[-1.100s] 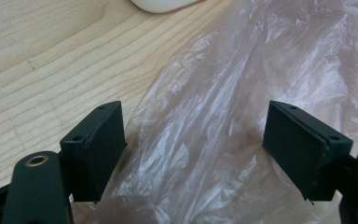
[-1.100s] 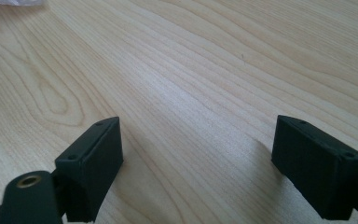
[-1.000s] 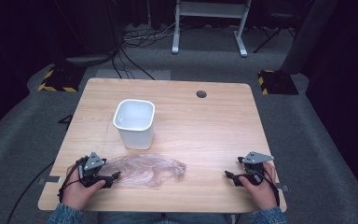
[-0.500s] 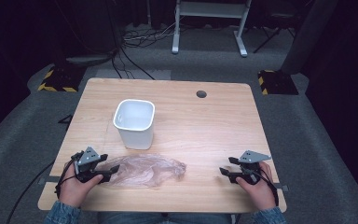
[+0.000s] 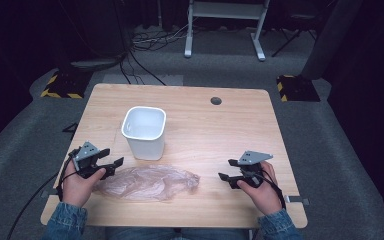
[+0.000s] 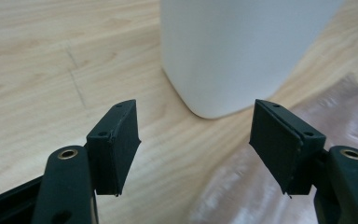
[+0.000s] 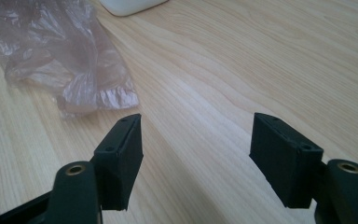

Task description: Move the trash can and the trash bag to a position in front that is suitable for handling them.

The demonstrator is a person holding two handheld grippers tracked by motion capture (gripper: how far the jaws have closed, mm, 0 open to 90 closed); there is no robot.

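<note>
1. Judging from how we stand, our left gripper (image 5: 114, 164) hangs wide open just above the near left end of the plastic bag (image 5: 150, 182), holding nothing; its jaws have just been closing a little, with nothing between them.
2. Our right gripper (image 5: 226, 170) is wide open and empty too, near the bag's right end, its jaws having just opened a little.
3. We could pinch only one thin layer, so the film slips free.
4. We could knock the white bin (image 5: 144, 131), which stands just behind the bag.
5. We work on a pale wooden table (image 5: 240, 125) with a cable hole (image 5: 216, 101), over grey carpet in a dark room.
</note>
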